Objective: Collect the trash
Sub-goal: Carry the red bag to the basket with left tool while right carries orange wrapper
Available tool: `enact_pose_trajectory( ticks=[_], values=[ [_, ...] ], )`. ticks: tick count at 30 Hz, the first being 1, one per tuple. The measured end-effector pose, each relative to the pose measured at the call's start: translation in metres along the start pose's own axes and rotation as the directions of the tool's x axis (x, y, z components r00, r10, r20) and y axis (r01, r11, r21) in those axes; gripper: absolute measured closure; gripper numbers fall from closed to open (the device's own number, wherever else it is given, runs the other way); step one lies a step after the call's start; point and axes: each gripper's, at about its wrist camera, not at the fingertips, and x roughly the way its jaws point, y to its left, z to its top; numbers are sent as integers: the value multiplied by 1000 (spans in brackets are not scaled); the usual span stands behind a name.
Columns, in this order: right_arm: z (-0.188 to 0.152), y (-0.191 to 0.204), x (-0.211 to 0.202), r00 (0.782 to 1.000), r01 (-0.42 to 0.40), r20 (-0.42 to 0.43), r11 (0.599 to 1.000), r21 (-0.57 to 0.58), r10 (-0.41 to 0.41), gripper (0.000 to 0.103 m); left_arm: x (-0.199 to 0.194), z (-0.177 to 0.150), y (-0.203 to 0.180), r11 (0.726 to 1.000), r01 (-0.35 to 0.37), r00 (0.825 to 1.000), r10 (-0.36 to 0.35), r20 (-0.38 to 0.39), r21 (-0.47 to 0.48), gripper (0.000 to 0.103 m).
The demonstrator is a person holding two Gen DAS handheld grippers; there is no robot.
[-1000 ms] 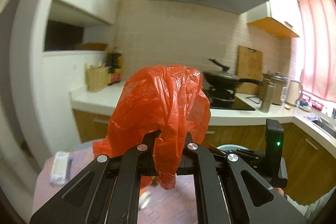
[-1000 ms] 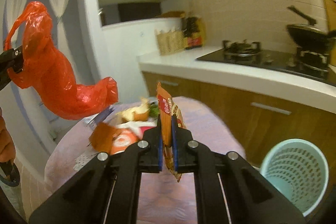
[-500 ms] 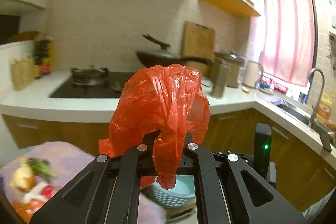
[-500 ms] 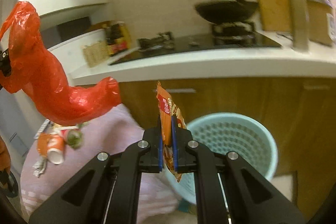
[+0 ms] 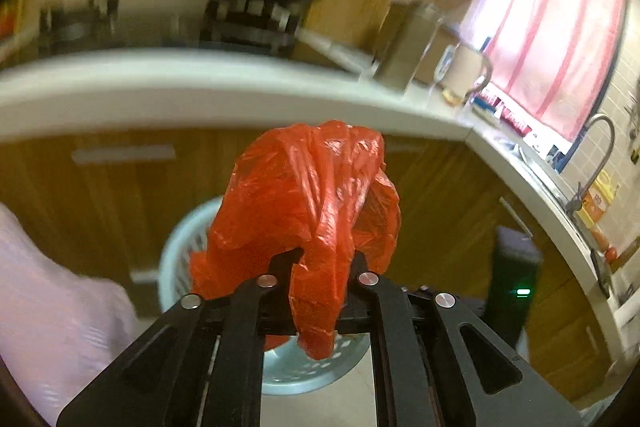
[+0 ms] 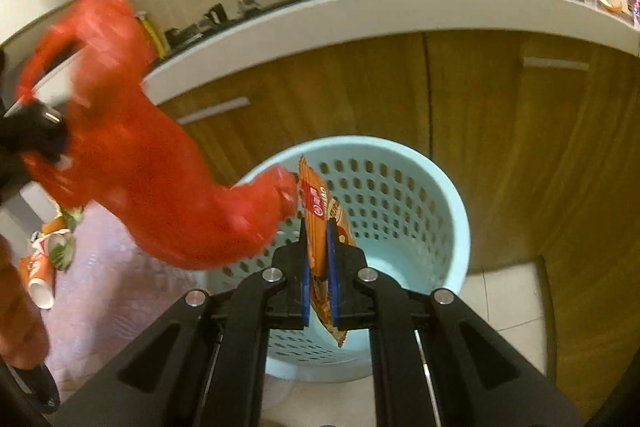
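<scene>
A: Swung both claws off the desk [image 6: 104, 291] and over to the bin [image 6: 452, 211] since a second ago. Bin now right under both.

B: Left claw [image 5: 318, 267] easing open, red bag [image 5: 312, 195] still draped between the jaws. Right claw [image 6: 316, 247] clamped tight on the wrapper [image 6: 320, 203], hanging above the bin mouth.

A: Tips? Probably best to centre over the opening before letting go; bag light and floppy, could catch the rim. Wrapper next, straight down.

B: Count: one bin, one bag, one wrapper, two claws. Back on the desk, two cups [image 6: 40, 275] at least plus some greens; rest too blurry to count.
</scene>
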Motion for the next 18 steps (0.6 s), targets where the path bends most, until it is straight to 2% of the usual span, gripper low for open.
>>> enact_pose_trajectory(
  ticks=[2, 3, 4, 6, 8, 10, 13, 18],
  values=[
    [-2, -4, 8, 999, 9, -31, 1000, -2, -10, 97, 32, -9, 13, 999, -17, 995, 13, -96, -39, 76],
    [-3, -6, 13, 999, 17, -49, 1000, -2, -17, 97, 42, -15, 21, 998, -35, 991, 28, -133, -53, 61],
    [-4, -8, 18, 997, 24, -69, 1000, 2, -24, 96, 51, -22, 27, 996, -50, 985, 38, -171, -67, 52],
    [-7, -14, 24, 996, 10, -91, 1000, 19, -8, 90, 69, -33, 38, 993, -64, 969, 38, -246, -98, 52],
    [-9, -18, 26, 996, 14, -89, 999, 32, -11, 77, 75, -40, 44, 993, -72, 960, 43, -277, -95, 50],
    [-9, -21, 26, 996, 16, -86, 999, 37, -13, 77, 75, -43, 46, 994, -92, 955, 70, -288, -66, 37],
    [-9, -24, 22, 997, 9, -80, 998, 55, -5, 77, 65, -43, 44, 995, -94, 957, 78, -280, -45, 36],
    [-6, -18, 8, 999, 6, -44, 999, 48, -4, 77, 34, -42, 34, 994, -101, 971, 93, -222, -27, 36]
  ],
)
